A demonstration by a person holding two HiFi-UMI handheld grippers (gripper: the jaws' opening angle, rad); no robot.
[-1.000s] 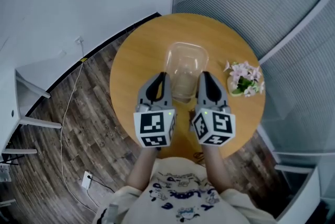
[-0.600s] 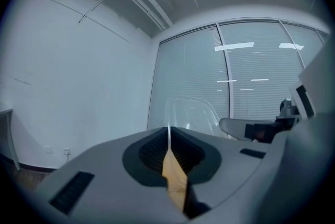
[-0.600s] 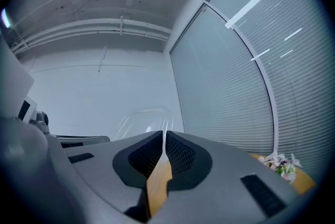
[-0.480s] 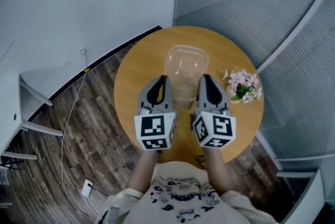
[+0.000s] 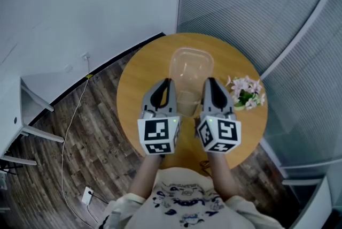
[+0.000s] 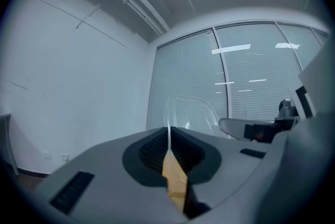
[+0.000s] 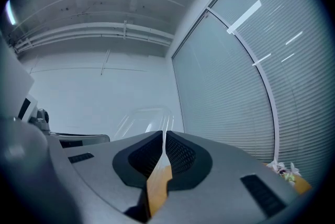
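The room was the biggest thing around me: a plain white wall [image 5: 80,3] filled the upper left of the head view, and a curved glass wall with closed blinds [image 5: 251,3] filled the upper right. A dark plank floor [image 5: 91,131] ran down the left side. In the middle stood 1 round wooden table [image 5: 139,78], its top bare apart from 2 things.

The larger was a clear plastic container [image 5: 191,70], just above the centre of the frame and between my 2 grippers. I could not tell from above whether its base touched the wood.

My left gripper [image 5: 163,86] was clamped on the container's left wall. In the left gripper view its jaws pressed together on that thin clear edge [image 6: 169,131], which rose between them. My right gripper [image 5: 209,84] was clamped on the opposite wall in the same way [image 7: 164,136].

I judged that this 2-sided hold called for equal height and even pressure, since the thin wall looked likely to flex or slip if 1 side pulled harder.

A small bunch of pink flowers [image 5: 246,92] sat near the table's right edge, apart from the container. A thin cable [image 5: 67,126] trailed over the floor at the left.
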